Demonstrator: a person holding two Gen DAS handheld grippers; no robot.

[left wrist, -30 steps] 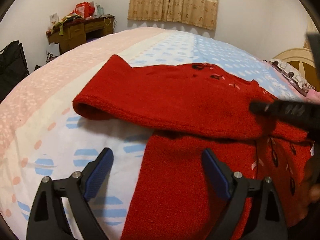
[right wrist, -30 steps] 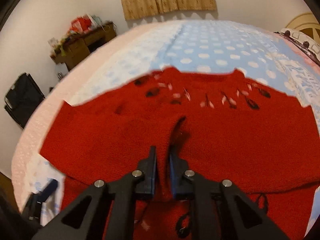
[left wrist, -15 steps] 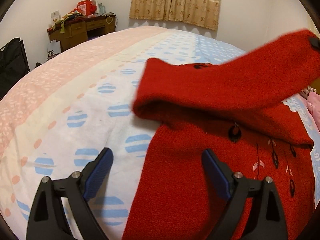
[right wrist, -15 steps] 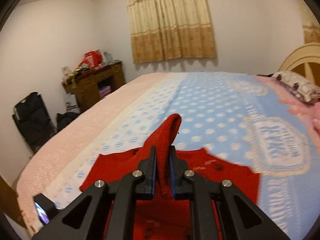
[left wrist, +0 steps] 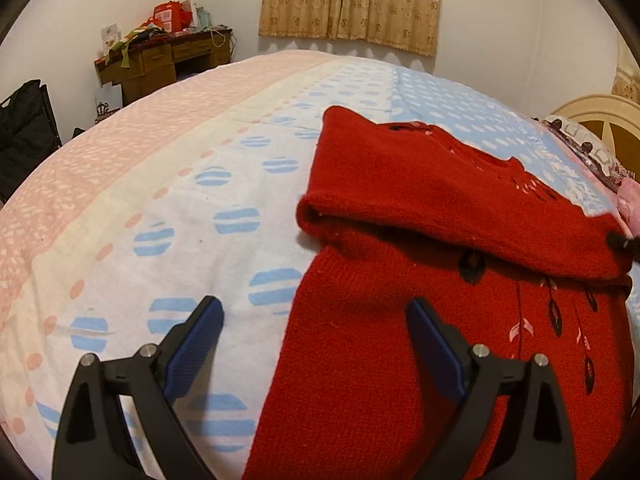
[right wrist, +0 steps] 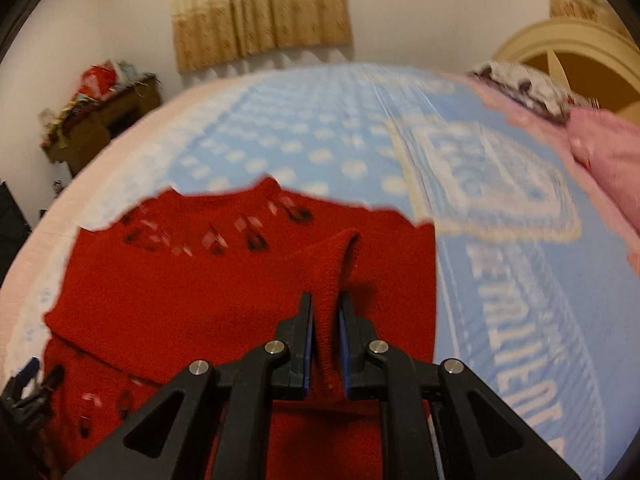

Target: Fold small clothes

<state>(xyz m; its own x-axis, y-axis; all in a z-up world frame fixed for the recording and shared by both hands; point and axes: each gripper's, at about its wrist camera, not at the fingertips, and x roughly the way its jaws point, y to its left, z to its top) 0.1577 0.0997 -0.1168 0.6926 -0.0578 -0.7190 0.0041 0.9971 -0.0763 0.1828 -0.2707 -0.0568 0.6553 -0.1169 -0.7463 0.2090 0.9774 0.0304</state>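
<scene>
2 hand-held grippers over a bed [left wrist: 168, 200], and 1 red sweater [left wrist: 400, 360] lying on the bedspread, which is pink along 1 side, white with blue striped dots in the middle and light blue with white dots further over. No real containers here; the closest thing is a wooden desk [left wrist: 160, 60] against the far wall, piled with clutter including something red on top.

The sweater is spread across the near part of the bed, with a sleeve [left wrist: 440, 208] folded across the chest so it lies on top of the body panel. Dark and pink leaf-like motifs run down the front and around the neckline.

Right hand-held gripper [right wrist: 326, 340] is clenched on the sleeve's cuff end: a ridge of red knit stands up between its 2 fingers, just above the sweater's right shoulder area. That view is motion-blurred, so the finer detail is mushy.

Left hand-held gripper [left wrist: 316, 344] is released, fingers spread wide with nothing between them. It hovers low at the sweater's lower left edge, 1 blue pad [left wrist: 192, 348] over bare bedspread and the other over the red knit; can't tell if either touches.

Beige curtains [left wrist: 348, 0] hang behind, plus a cream headboard [left wrist: 592, 120] off to the right.
</scene>
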